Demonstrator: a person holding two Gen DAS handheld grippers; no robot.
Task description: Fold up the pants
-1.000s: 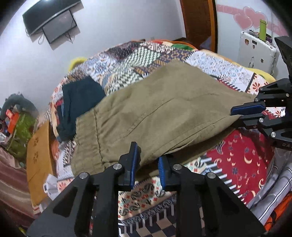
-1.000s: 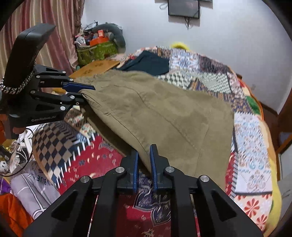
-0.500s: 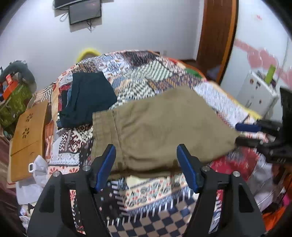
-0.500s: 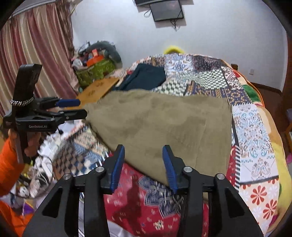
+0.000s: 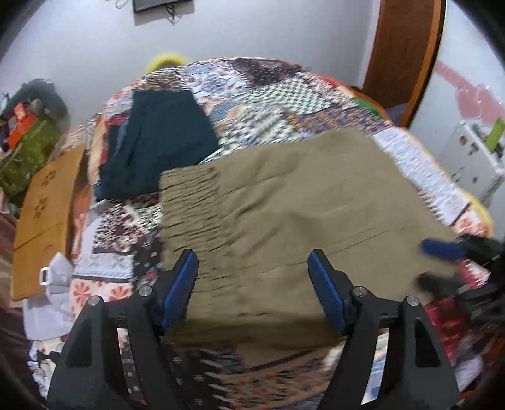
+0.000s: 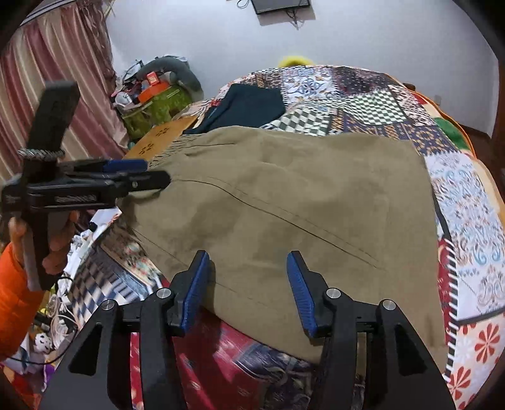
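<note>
We are holding the left claw with its jaws spreading wider, the blue pads standing clear of the cloth and gripping nothing; the olive pants are lying beneath and between them without being pinched. Our right claw is likewise opening, its pads apart and free of the fabric, which is passing under the gap. In the right wrist view we are seeing the left claw from the side at the pants' waistband end, carried by a hand in an orange sleeve. The pants are lying folded flat on the patchwork bedspread, gathered elastic waistband toward the left, near the front edge of the bed. Just beyond the waistband a dark teal garment is resting on the bedspread. Off the bed's left side a wooden board is showing, and a screen is hanging on the far wall.
</note>
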